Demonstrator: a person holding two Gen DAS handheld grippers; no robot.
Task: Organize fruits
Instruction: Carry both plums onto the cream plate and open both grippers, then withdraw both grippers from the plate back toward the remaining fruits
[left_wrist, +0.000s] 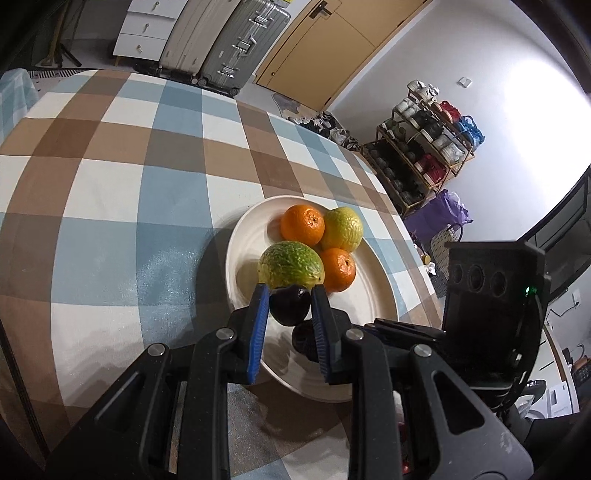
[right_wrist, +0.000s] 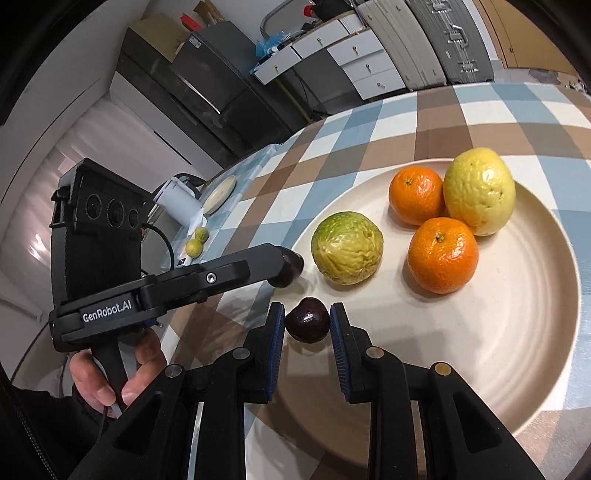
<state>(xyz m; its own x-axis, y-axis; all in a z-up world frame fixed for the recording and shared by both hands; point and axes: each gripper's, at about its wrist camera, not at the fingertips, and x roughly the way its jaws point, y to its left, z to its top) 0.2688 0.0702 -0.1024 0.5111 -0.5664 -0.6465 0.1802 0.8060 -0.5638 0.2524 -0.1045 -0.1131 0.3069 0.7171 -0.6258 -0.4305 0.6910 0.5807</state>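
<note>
Checked desk (left_wrist: 110, 192) w/ cream plate (right_wrist: 535, 332); both hand-held grippers hover over its near rim, left hand-held gripper (left_wrist: 290, 295) & right hand-held gripper (right_wrist: 307, 314) each clenched on a dark plum (left_wrist: 289, 306) (right_wrist: 308, 320), prob. to join oranges (right_wrist: 441, 254), guavas (right_wrist: 347, 248).

The left gripper (left_wrist: 290, 295) covers the lower part of the dark fruit (left_wrist: 289, 306) in its jaws, and its right finger hides most of a second dark fruit (left_wrist: 303, 339) behind it. The plate (left_wrist: 373, 295) loses its near rim under the gripper's body. From the right wrist view the same plate (right_wrist: 517, 332) runs off the right edge — its far side is out of sight. The hand (right_wrist: 110, 380) on the left handle is cut off at the wrist by a dark sleeve. Two small green fruits (right_wrist: 195, 242) beyond are too small to name.
</note>
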